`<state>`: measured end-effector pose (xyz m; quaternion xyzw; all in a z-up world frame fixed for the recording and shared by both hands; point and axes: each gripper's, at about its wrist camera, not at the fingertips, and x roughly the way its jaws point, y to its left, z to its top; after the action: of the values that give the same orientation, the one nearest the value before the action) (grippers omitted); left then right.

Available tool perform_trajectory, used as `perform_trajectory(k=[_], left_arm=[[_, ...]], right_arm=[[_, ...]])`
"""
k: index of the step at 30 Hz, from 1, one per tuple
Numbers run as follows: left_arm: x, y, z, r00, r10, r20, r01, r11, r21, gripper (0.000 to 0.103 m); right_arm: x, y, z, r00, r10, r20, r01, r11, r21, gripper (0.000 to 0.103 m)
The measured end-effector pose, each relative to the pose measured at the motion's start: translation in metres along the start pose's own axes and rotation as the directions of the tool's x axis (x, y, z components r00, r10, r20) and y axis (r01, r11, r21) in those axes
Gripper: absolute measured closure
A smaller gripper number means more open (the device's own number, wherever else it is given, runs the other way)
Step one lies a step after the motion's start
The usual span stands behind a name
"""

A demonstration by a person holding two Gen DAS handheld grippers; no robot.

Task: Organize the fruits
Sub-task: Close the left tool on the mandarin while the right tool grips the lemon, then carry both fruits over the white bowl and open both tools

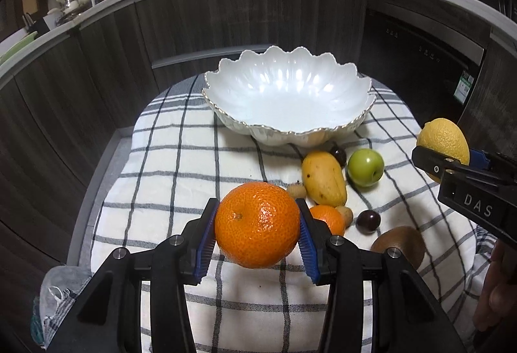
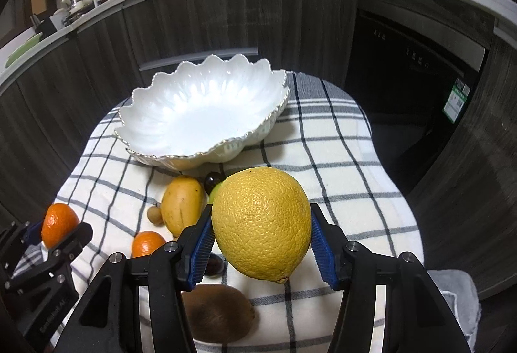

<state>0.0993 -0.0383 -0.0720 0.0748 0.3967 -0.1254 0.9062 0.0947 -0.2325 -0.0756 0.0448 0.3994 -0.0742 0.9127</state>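
Note:
My left gripper (image 1: 257,223) is shut on a large orange (image 1: 257,225) and holds it above the checked cloth. My right gripper (image 2: 261,235) is shut on a big yellow lemon (image 2: 261,223), also lifted; it shows at the right of the left wrist view (image 1: 444,139). A white scalloped bowl (image 1: 355,84) stands empty at the far end of the cloth, also in the right wrist view (image 2: 155,101). On the cloth lie a mango (image 1: 323,178), a green apple (image 1: 365,167), a small orange (image 1: 328,219), a kiwi (image 1: 399,244) and dark plums (image 1: 367,221).
The checked cloth (image 1: 168,178) covers a small table with edges dropping off left and right. Dark wooden cabinets (image 1: 200,23) and a counter with pots and bottles stand behind. Small brown fruits (image 1: 296,190) lie beside the mango. A dark appliance front (image 2: 413,88) is at the right.

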Motion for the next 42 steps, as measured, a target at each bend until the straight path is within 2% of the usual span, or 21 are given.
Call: perform_trajectory(k=[10, 18, 25, 33, 42], left_arm=[[-0.007, 0.010, 0.037, 0.999, -0.033, 0.027, 0.033, 0.999, -0.021, 0.058], [0.010, 0.020, 0.095, 0.996, -0.052, 0.076, 0.054, 0.998, -0.025, 0.058], [0.038, 0.021, 0.143, 0.994, -0.083, 0.076, 0.084, 0.996, -0.013, 0.058], [0.080, 0.024, 0.169, 0.995, -0.096, 0.035, 0.097, 0.995, -0.027, 0.058], [0.112, 0.029, 0.176, 0.997, -0.069, -0.019, 0.068, 0.997, -0.041, 0.058]], right_arm=[[-0.015, 0.009, 0.029, 1.000, 0.005, 0.028, -0.005, 1.000, -0.020, 0.047], [-0.004, 0.017, 0.077, 0.998, 0.009, 0.064, -0.005, 0.998, -0.066, 0.047], [0.020, 0.017, 0.121, 0.997, -0.005, 0.075, 0.010, 0.997, -0.072, 0.047], [0.057, 0.015, 0.151, 0.999, -0.037, 0.027, 0.039, 0.996, -0.074, 0.047], [0.098, 0.015, 0.156, 0.998, -0.032, -0.060, 0.028, 0.997, -0.070, 0.047]])
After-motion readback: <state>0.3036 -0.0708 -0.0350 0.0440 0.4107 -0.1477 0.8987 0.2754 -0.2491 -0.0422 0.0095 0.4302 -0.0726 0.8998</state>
